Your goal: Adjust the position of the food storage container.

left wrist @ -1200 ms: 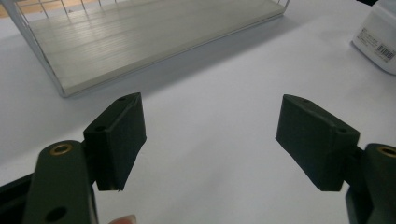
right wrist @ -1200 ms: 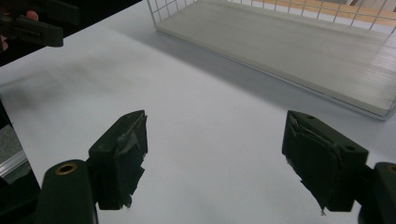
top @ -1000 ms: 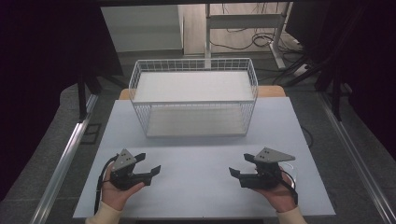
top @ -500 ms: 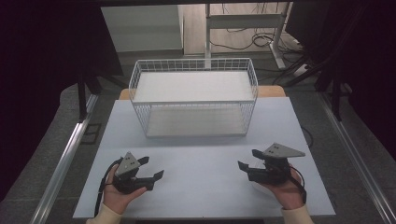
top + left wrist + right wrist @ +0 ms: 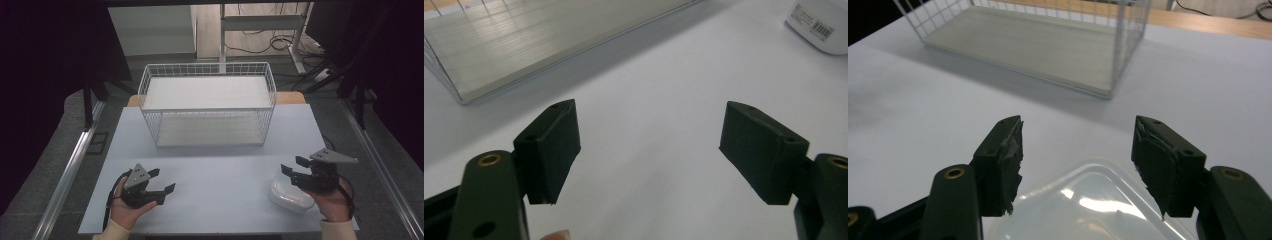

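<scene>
A white plastic lidded container (image 5: 287, 196) lies on the white table (image 5: 225, 170) at the near right. My right gripper (image 5: 291, 165) hovers just above its far edge, open, with nothing between its fingers. In the right gripper view the container's clear lid (image 5: 1093, 205) lies below and between the spread jaws of the right gripper (image 5: 1078, 160). My left gripper (image 5: 162, 180) is at the near left, open and empty. In the left gripper view the left gripper (image 5: 649, 145) points across bare table toward the container (image 5: 821, 25), far off at the upper right.
An empty white wire basket (image 5: 210, 127) with a pale floor stands at the middle back of the table; its floor (image 5: 524, 45) and corner wires (image 5: 1130, 45) show ahead of each gripper. Dark floor and metal rails flank the table.
The white container now lies on the table under my right hand; it was not visible before. The right gripper has shifted right, and the left gripper slightly right.
</scene>
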Demonstrator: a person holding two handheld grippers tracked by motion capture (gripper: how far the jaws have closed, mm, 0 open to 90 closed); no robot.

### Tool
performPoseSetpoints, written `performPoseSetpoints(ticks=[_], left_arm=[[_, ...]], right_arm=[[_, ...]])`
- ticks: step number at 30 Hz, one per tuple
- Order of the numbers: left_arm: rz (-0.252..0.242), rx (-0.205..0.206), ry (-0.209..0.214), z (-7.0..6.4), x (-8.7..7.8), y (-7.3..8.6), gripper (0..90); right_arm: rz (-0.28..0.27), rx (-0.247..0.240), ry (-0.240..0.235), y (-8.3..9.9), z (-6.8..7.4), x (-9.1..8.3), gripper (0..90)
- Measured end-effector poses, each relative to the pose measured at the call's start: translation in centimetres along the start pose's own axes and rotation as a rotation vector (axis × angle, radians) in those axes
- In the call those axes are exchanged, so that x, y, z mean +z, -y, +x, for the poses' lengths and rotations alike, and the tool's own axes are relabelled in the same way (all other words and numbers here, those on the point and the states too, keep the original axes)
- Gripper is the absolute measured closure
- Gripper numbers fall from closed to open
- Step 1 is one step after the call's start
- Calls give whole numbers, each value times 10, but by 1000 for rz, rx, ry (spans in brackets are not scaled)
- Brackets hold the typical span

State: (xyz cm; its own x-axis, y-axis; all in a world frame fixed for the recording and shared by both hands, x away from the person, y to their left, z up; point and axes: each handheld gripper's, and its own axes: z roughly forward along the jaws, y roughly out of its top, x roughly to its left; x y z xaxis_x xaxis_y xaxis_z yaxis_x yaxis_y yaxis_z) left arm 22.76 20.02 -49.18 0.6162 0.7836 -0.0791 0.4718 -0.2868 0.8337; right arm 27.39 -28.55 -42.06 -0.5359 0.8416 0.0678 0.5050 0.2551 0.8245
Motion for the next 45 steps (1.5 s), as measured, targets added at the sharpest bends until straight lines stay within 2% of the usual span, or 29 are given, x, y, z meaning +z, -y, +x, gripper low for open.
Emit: performPoseSetpoints(ticks=[1,6,12,15,17,25,26,27,30,34,37,45], left_arm=[[0,0,0,0,0,0,237],[3,-5,1,2,0,1,237],[9,-5,-2,2,1,2,236],[12,-5,-1,2,1,2,236],[13,-5,-1,2,1,2,236],[19,-15,-8,4,1,3,233],[20,-15,-9,4,1,3,233],[20,-16,-10,4,1,4,233],[23,-14,-11,4,1,4,233],[23,-16,-17,4,0,5,233],[22,-20,-18,5,-1,5,233],[34,-16,-13,4,2,5,234]], right_arm=[[0,0,0,0,0,0,368],[13,41,53,5,-20,-8,364],[39,72,111,11,-34,-13,392],[35,103,100,13,-39,-15,403],[40,104,102,14,-40,-15,407],[83,98,152,21,-51,-18,533],[90,96,159,22,-52,-18,562],[109,90,176,24,-55,-19,639],[133,72,190,28,-58,-20,753],[150,79,195,35,-63,-23,863],[173,78,227,42,-66,-26,890],[235,78,251,62,-73,-29,890]])
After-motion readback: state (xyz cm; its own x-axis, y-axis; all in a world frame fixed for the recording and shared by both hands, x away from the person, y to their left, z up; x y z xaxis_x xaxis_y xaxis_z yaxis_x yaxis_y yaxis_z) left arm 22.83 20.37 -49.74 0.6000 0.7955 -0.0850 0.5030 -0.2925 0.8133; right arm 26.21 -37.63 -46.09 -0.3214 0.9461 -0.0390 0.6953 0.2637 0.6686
